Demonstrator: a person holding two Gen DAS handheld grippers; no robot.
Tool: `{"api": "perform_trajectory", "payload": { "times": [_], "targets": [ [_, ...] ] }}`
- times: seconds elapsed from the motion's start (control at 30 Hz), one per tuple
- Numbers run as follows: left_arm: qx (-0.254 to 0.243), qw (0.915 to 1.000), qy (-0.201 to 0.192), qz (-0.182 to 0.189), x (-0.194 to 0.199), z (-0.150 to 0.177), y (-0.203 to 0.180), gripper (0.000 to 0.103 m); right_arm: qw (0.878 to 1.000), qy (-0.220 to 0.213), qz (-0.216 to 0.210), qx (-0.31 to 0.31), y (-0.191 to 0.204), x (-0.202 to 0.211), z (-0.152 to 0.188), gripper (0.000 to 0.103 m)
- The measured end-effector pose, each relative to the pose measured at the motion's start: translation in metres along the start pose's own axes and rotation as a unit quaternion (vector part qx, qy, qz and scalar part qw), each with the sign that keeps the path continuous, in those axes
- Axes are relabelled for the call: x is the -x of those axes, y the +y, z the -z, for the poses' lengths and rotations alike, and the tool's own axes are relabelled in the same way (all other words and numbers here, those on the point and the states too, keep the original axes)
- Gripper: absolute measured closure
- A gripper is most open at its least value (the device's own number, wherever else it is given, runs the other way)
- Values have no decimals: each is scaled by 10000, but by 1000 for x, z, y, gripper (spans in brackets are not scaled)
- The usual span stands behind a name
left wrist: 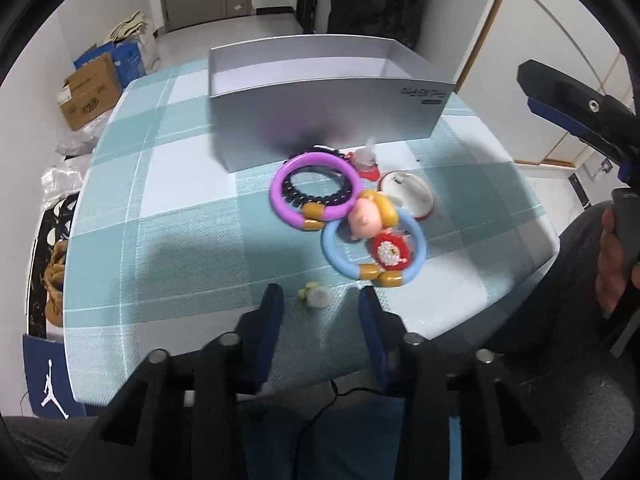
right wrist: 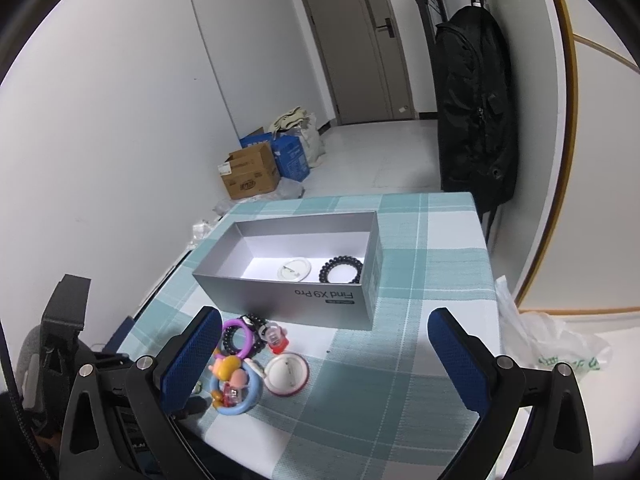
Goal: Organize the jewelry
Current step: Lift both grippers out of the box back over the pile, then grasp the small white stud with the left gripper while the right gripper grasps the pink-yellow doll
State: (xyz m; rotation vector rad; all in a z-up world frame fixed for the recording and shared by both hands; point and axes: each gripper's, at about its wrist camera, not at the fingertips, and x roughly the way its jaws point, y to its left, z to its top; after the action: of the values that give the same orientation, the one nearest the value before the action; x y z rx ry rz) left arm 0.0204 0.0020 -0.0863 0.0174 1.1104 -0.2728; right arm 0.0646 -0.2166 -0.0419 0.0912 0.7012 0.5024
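Your left gripper: jaws partly open around a small pale earring, not touching | your right gripper: wide open, empty | purple ring and blue ring: mid-table | silver box: beyond, holding a black bracelet.

The tablecloth is teal-and-white checked. The box is silver-grey; at its 7 o'clock lie a purple ring and a light-blue ring.
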Motion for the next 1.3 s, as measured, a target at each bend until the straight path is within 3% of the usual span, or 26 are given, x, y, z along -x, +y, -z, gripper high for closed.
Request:
{"api": "perform_trajectory", "payload": {
  "times": [0.13,0.2,0.53,0.73,0.87,1.03,1.17,1.3],
  "targets": [
    [-137,9999,12,56,0,0,-3,92,10000,11,45,-10,-1,0,0,0],
    [-72,9995,68,309,0,-1,0,93,10000,34,51,-37,-2,-1,0,0],
    [6,9993,38,375,5,1,0,95,9998,216,-19,52,4,-6,3,0],
    [266,9985,-213,419,16,-5,7,95,9991,409,-107,80,7,-12,6,0],
    [479,9965,-465,502,28,-7,14,95,9970,620,-456,6,12,-18,9,0],
    [613,9938,-777,498,37,-11,15,95,9909,1000,-836,322,36,-34,20,14],
    [774,9911,-939,541,42,-12,22,95,9855,1345,-904,511,51,-50,30,38],
    [923,9884,-1058,571,44,-14,36,95,9833,1444,-927,603,59,-59,32,46]
  ]
}}
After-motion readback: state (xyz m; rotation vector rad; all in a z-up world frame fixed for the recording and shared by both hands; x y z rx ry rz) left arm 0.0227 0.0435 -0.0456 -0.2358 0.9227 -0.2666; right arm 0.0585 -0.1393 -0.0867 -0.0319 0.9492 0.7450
